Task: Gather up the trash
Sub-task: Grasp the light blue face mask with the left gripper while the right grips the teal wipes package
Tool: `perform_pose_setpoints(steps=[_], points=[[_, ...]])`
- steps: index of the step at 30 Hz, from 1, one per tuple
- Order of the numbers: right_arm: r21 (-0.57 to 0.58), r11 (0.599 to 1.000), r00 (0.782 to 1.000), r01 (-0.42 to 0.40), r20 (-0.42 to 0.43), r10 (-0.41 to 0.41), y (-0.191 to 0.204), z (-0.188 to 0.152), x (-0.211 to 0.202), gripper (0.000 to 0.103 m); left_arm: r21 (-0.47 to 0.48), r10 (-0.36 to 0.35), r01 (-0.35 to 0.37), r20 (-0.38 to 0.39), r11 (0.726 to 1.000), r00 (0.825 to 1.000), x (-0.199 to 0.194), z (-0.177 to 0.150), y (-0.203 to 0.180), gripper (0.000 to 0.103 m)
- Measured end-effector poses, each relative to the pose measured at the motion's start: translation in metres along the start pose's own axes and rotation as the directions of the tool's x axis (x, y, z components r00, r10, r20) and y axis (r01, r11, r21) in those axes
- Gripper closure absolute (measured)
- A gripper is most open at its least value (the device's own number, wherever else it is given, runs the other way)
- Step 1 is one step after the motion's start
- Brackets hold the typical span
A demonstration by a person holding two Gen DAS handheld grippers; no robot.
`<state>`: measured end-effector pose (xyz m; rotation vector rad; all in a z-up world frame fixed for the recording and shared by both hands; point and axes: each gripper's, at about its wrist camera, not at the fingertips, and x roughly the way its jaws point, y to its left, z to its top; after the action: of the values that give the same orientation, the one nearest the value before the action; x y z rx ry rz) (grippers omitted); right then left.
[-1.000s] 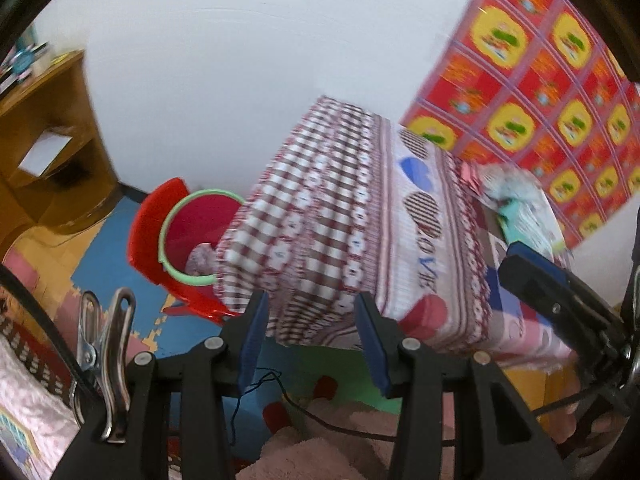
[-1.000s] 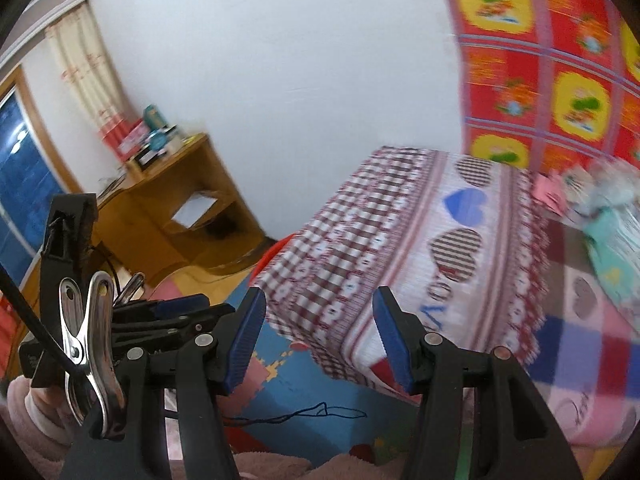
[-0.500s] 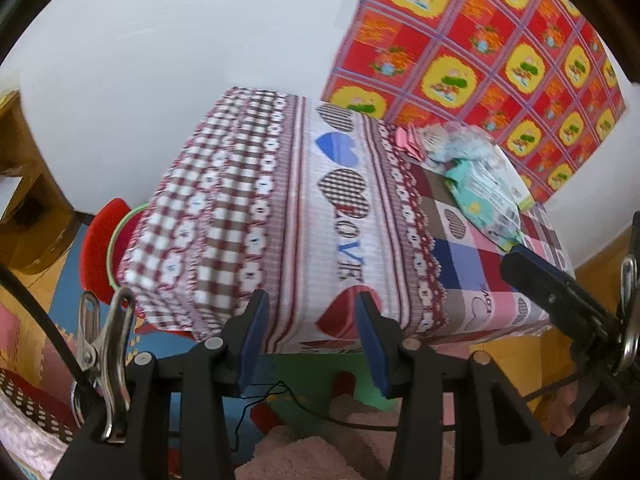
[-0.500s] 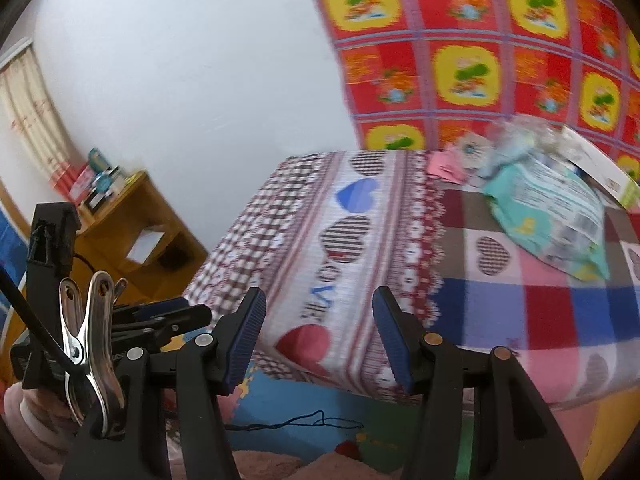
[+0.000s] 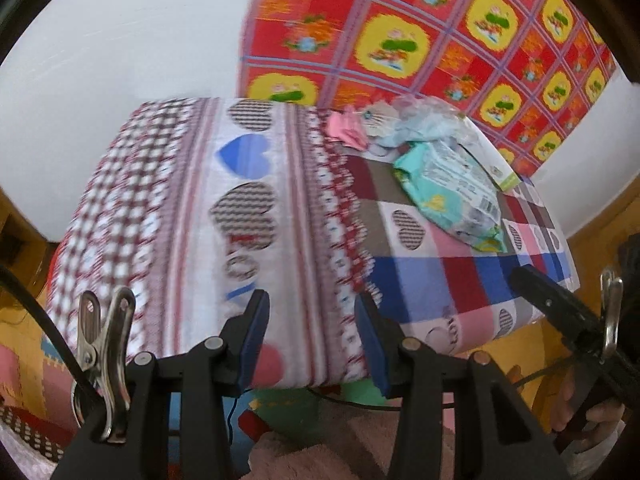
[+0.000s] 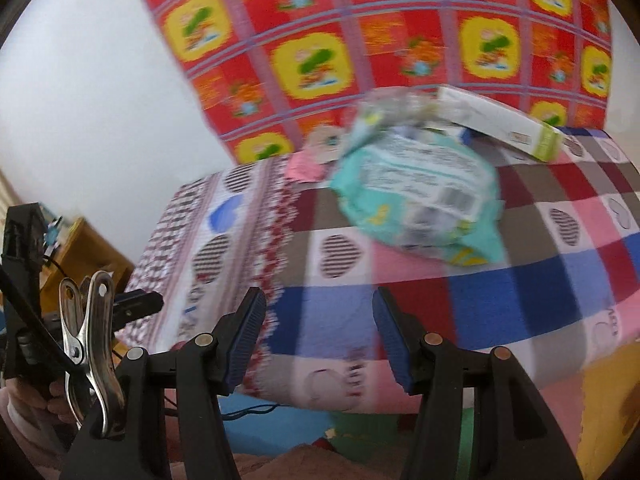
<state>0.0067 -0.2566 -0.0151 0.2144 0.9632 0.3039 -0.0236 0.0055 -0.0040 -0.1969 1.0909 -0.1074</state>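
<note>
White walls and a red-and-yellow patterned cloth (image 5: pixel 420 36) back a table (image 5: pixel 248 208) draped in a checked cover with hearts. On its far side lies the trash: a teal packet (image 6: pixel 416 196), a white box (image 6: pixel 500 124), a clear wrapper (image 5: pixel 416 120) and pink paper (image 5: pixel 346 130). Left gripper (image 5: pixel 312 344) and right gripper (image 6: pixel 320 336) both hang before the near edge, fingers apart, holding nothing

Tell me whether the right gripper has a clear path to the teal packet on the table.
Probably yes: the right gripper is open and empty, and only bare tablecloth lies between it and the teal packet.
</note>
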Motion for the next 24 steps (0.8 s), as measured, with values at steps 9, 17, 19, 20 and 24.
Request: perform_pose_setpoints(steps=[9, 17, 19, 20, 24], points=[[0.085, 0.996, 0.999, 0.032, -0.044, -0.029, -0.075, 0.028, 0.021, 0.046, 0.085, -0.018, 0.019, -0.014, 0.996, 1.0, 0.051, 0.05, -0.069, 0.056], [0.087, 0.995, 0.995, 0.039, -0.09, -0.031, -0.109, 0.045, 0.044, 0.046, 0.138, -0.001, 0.004, -0.026, 0.99, 1.0, 0.092, 0.086, -0.107, 0.056], [0.094, 0.995, 0.994, 0.03, -0.104, -0.02, -0.117, 0.051, 0.049, 0.046, 0.143, 0.003, 0.0, -0.025, 0.99, 1.0, 0.102, 0.095, -0.113, 0.056], [0.096, 0.995, 0.994, 0.026, -0.107, -0.016, -0.119, 0.052, 0.051, 0.046, 0.147, 0.005, -0.002, -0.023, 0.989, 1.0, 0.106, 0.098, -0.116, 0.056], [0.122, 0.993, 0.99, -0.003, -0.14, 0.02, -0.131, 0.061, 0.06, 0.046, 0.145, 0.01, -0.005, -0.033, 0.989, 0.999, 0.124, 0.111, -0.127, 0.056]])
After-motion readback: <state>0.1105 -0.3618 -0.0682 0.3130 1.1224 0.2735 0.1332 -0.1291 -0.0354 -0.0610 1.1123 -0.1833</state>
